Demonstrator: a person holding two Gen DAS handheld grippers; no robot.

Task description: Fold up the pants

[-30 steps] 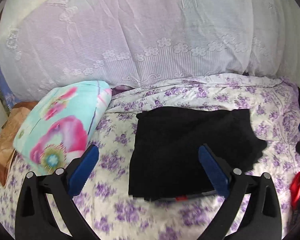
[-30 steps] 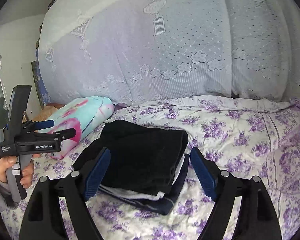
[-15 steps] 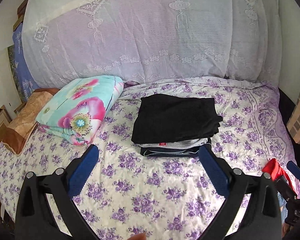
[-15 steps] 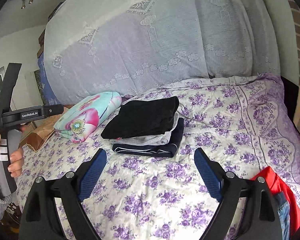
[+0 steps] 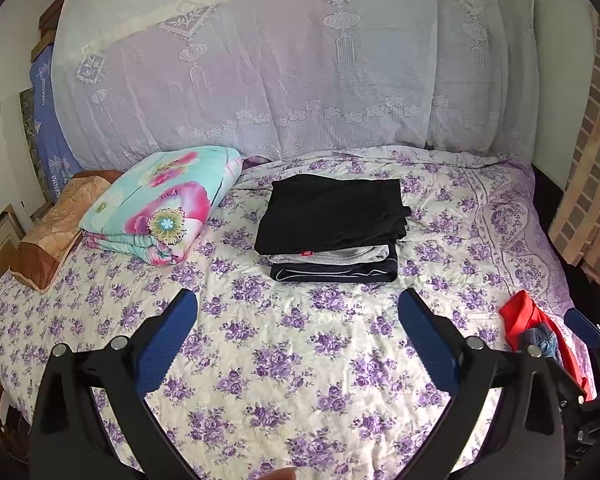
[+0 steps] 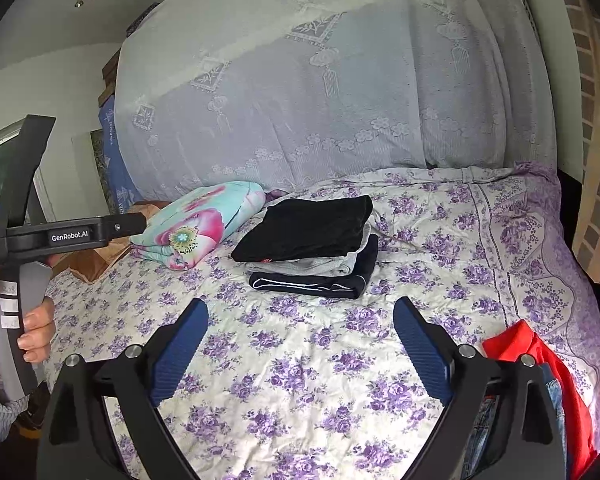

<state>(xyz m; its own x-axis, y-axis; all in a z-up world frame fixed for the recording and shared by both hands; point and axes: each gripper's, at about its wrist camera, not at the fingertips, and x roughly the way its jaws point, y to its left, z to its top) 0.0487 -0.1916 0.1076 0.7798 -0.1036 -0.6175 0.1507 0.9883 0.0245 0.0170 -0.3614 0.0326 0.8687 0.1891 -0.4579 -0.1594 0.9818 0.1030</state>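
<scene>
A stack of folded pants lies on the bed: black pants [image 5: 332, 212] [image 6: 306, 226] on top, grey ones [image 5: 332, 257] in the middle, dark navy ones [image 5: 336, 272] [image 6: 320, 278] at the bottom. My left gripper [image 5: 298, 340] is open and empty, held back above the floral bedspread [image 5: 300, 360], well short of the stack. My right gripper [image 6: 300, 344] is open and empty, likewise pulled back. The left gripper's body [image 6: 24, 236] shows at the left of the right wrist view, held in a hand.
A folded floral quilt [image 5: 160, 212] and a brown pillow [image 5: 48, 232] lie at the bed's left. A red garment with denim [image 5: 540, 340] [image 6: 540, 380] lies at the bed's right front edge. A lace-covered bedding pile [image 5: 280, 80] stands behind. A brick wall [image 5: 596, 160] is at right.
Both grippers have pulled back and up from the stack, which now looks small and far. The black pants stay lying on top of the stack. The red garment has come into view.
</scene>
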